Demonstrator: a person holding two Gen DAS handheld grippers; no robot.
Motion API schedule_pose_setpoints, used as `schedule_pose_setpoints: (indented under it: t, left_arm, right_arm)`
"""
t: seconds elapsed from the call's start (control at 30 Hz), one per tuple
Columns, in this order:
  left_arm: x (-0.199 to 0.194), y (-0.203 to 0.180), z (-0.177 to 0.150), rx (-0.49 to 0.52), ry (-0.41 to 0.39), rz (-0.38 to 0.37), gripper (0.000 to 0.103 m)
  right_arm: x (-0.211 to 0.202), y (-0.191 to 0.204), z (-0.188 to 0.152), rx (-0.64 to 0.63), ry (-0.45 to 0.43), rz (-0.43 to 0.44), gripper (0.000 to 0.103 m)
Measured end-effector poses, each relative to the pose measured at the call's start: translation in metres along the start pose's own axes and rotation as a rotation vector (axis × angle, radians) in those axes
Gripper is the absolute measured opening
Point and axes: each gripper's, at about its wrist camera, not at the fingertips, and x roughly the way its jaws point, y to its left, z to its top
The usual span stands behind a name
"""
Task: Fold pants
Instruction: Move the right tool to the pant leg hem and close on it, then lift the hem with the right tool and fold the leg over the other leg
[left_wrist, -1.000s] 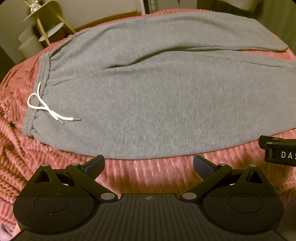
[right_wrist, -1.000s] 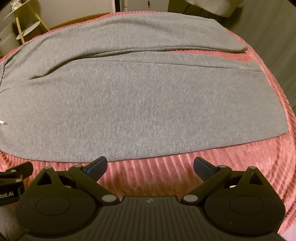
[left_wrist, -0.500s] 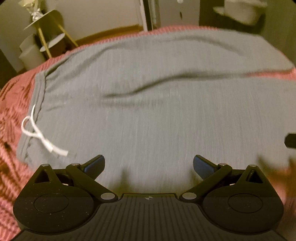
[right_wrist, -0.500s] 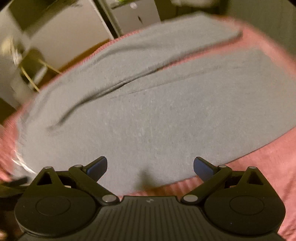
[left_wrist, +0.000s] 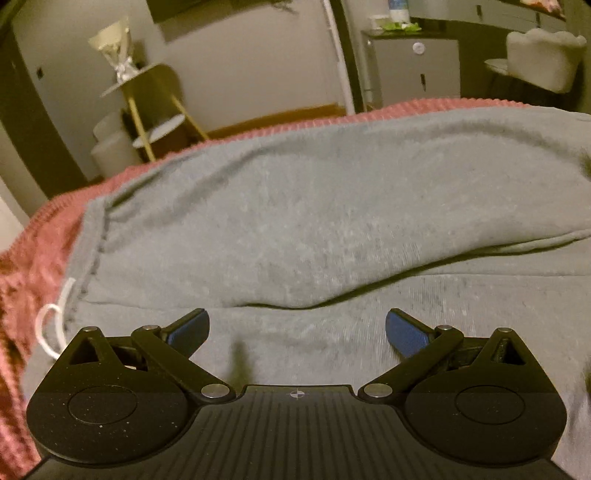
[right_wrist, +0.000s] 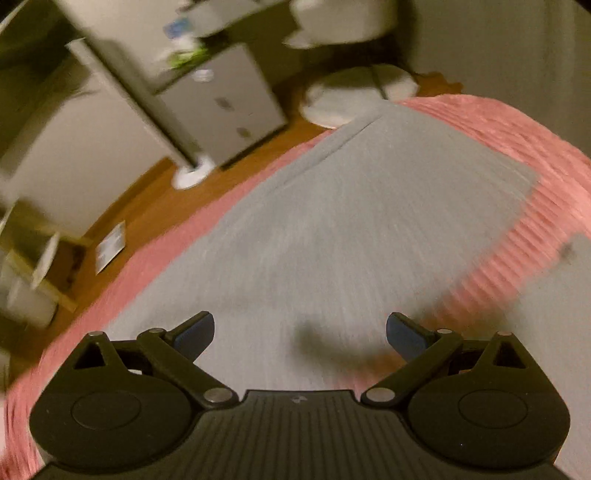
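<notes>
Grey sweatpants (left_wrist: 314, 229) lie spread flat on a pink ribbed bedspread (left_wrist: 48, 225). Their waistband with a white drawstring (left_wrist: 51, 317) is at the left of the left wrist view. My left gripper (left_wrist: 297, 328) is open and empty, low over the crotch area where the two legs part. In the right wrist view a grey pant leg (right_wrist: 332, 229) runs away toward its hem at the upper right. My right gripper (right_wrist: 300, 332) is open and empty just above that leg, with the bedspread (right_wrist: 524, 214) on its right.
Beyond the bed's far edge are a gold-legged side table (left_wrist: 147, 96), a grey cabinet (left_wrist: 413, 66) and a pale chair (left_wrist: 543, 59). The right wrist view shows wooden floor (right_wrist: 155, 199), the cabinet (right_wrist: 221, 103) and a white round base (right_wrist: 354, 92).
Both grippers have moved forward from the bed's near edge to over the pants. The right one has swung toward the far leg's hem. Both stay open.
</notes>
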Motion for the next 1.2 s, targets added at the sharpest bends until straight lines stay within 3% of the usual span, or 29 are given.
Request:
schedule_pose_setpoints:
  t: [0.07,0.17,0.23,0.3,0.37,0.43,0.5,0.57,0.8,1.0,1.2]
  left_arm:
    - [0.009,-0.002,0.0,0.001,-0.004,-0.025,0.103]
    - [0.018,-0.006,-0.003,0.028,-0.084,0.005,0.103]
    - [0.024,-0.01,-0.004,0.032,-0.097,0.006,0.103]
    - [0.031,-0.01,-0.004,0.017,-0.093,-0.01,0.103]
    - [0.033,-0.006,-0.005,-0.006,-0.093,-0.027,0.103]
    - [0.036,-0.003,-0.006,-0.02,-0.089,-0.041,0.103]
    - [0.036,-0.001,-0.005,-0.032,-0.078,-0.05,0.103]
    - [0.035,0.001,-0.007,-0.042,-0.064,-0.056,0.103]
    - [0.022,0.014,-0.009,-0.083,-0.043,-0.072,0.103]
    - [0.011,0.031,0.001,-0.126,-0.114,-0.097,0.103]
    - [0.038,0.085,0.032,-0.366,-0.014,-0.221,0.103]
  right_arm:
    - [0.035,0.016,0.031,0.042,0.014,-0.026,0.099]
    - [0.071,0.026,0.062,0.142,0.006,-0.016,0.099]
    - [0.097,0.029,0.072,0.175,0.036,-0.048,0.094]
    - [0.122,0.032,0.076,0.176,0.082,-0.119,0.076]
    - [0.133,0.034,0.075,0.149,0.087,-0.176,0.072]
    - [0.129,0.042,0.071,0.073,0.049,-0.192,0.048]
    - [0.12,0.045,0.066,0.031,0.035,-0.147,0.016]
    - [0.112,0.039,0.061,0.029,0.027,-0.112,0.008]
    - [0.059,0.022,0.031,-0.013,-0.05,-0.028,0.006]
    - [0.009,0.008,-0.008,-0.122,-0.116,-0.005,0.005]
    - [-0.024,-0.032,-0.046,-0.111,-0.158,0.072,0.005]
